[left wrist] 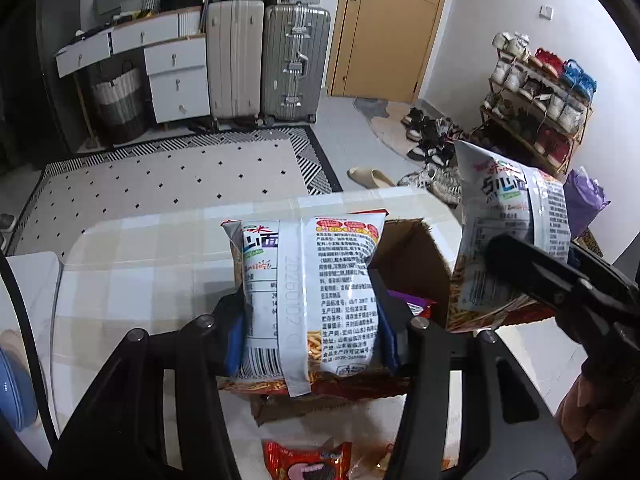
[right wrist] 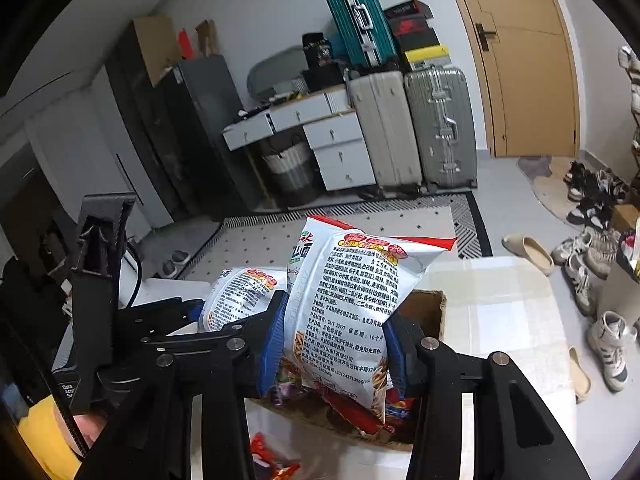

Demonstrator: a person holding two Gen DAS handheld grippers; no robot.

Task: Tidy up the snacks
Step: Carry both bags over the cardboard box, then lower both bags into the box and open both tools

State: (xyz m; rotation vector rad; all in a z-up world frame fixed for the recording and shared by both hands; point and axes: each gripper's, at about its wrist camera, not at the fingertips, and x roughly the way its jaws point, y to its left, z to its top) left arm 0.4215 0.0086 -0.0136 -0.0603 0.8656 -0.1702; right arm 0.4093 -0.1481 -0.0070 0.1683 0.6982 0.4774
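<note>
In the left wrist view my left gripper (left wrist: pixel 311 336) is shut on a white noodle-snack bag (left wrist: pixel 308 280), held upright between the blue pads (left wrist: pixel 236 336). It hangs over the near edge of an open cardboard box (left wrist: pixel 412 264) with purple and red packets inside. To the right, my right gripper (left wrist: pixel 520 268) holds a second white bag (left wrist: pixel 508 232) above the box's right side. In the right wrist view my right gripper (right wrist: pixel 335 350) is shut on that bag (right wrist: pixel 344 304) above the box (right wrist: pixel 428 312). The left gripper (right wrist: pixel 188 316) and its bag (right wrist: pixel 240 296) are at the left.
The box stands on a table with a checked cloth (left wrist: pixel 152 272). Red snack packets (left wrist: pixel 308 460) lie near the front edge. On the floor beyond are a patterned rug (left wrist: pixel 180 176), suitcases (left wrist: pixel 296 64), white drawers (left wrist: pixel 176 80), a shoe rack (left wrist: pixel 536 100) and loose shoes (right wrist: pixel 592 272).
</note>
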